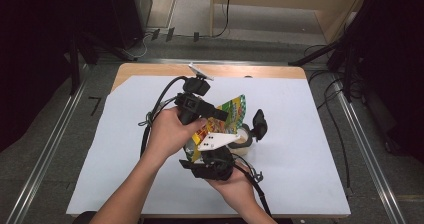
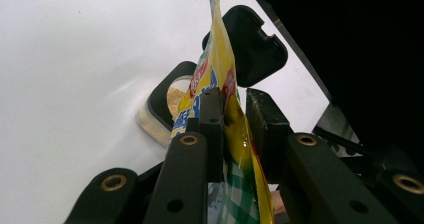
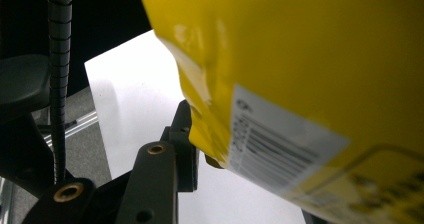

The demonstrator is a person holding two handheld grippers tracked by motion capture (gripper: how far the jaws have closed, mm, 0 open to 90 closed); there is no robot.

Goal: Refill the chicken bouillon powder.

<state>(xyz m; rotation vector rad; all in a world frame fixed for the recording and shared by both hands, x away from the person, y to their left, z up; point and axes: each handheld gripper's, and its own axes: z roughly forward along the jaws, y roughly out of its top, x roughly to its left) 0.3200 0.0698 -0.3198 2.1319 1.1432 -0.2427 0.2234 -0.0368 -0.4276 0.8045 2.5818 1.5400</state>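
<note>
A yellow snack bag (image 1: 233, 108) is held tilted above a small clear container (image 1: 244, 140) with a black rim, which stands on the white sheet. My left gripper (image 1: 219, 115) is shut on the bag's upper part. In the left gripper view the bag (image 2: 218, 59) runs between the two jaws of that gripper (image 2: 232, 106), and the container (image 2: 167, 101) below holds pale crumbs. Its black lid (image 1: 259, 124) stands beside it. My right gripper (image 1: 212, 156) grips the bag's lower end. Its view shows the bag's barcode side (image 3: 300, 59) and one finger (image 3: 184, 134) against the bag.
A white sheet (image 1: 300, 159) covers most of the wooden table (image 1: 150, 69). Cables trail from both grippers over the sheet. Metal rails (image 1: 370, 149) run along the floor on both sides, and dark stand legs (image 1: 325, 51) sit beyond the far right corner.
</note>
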